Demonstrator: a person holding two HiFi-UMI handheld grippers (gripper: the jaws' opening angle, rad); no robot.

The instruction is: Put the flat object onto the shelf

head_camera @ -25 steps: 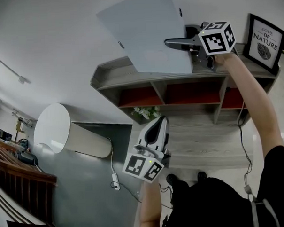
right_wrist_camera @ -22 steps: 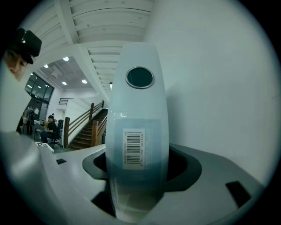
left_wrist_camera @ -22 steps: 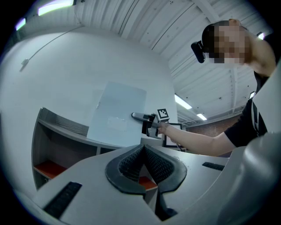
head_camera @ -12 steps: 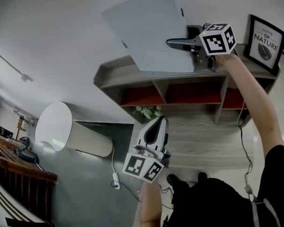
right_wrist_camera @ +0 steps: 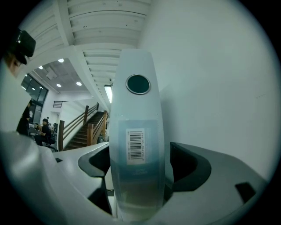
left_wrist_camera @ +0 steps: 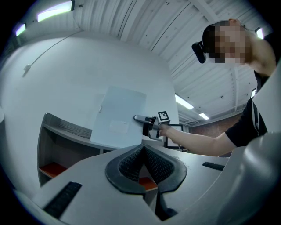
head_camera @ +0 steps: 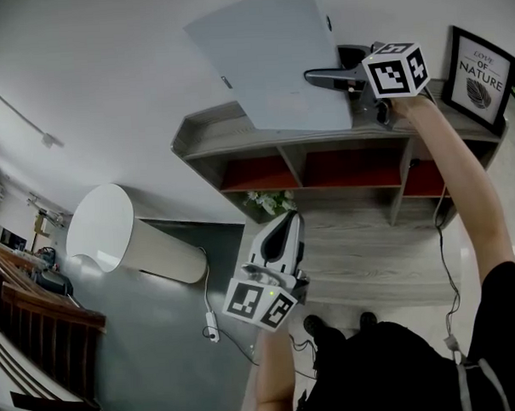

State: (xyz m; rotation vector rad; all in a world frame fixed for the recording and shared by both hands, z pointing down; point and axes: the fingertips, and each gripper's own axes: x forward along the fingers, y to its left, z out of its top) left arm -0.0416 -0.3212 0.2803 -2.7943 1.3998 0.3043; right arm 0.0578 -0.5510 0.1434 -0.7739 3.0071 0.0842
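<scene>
The flat object (head_camera: 273,63), a pale blue-grey panel, stands on edge on top of the wooden shelf (head_camera: 323,142) and leans against the white wall. My right gripper (head_camera: 320,77) reaches to its right edge from the side. In the right gripper view the panel's barcoded edge (right_wrist_camera: 136,149) lies between the jaws. These are opening, with a gap on each side, so the pads do not press on it. My left gripper (head_camera: 288,225) hangs low in front of the shelf, shut and empty; its ribbed pads (left_wrist_camera: 151,162) meet. The left gripper view also shows the panel (left_wrist_camera: 116,116).
A framed print (head_camera: 482,76) leans at the shelf's right end. The shelf's compartments have red backs, and white flowers (head_camera: 266,202) sit below them. A white cylinder (head_camera: 127,240) and a cable (head_camera: 207,317) lie at the left. Dark wooden furniture (head_camera: 24,313) lines the far left.
The panel and the right gripper have shifted slightly to the right against the wall. The left gripper has stayed where it was.
</scene>
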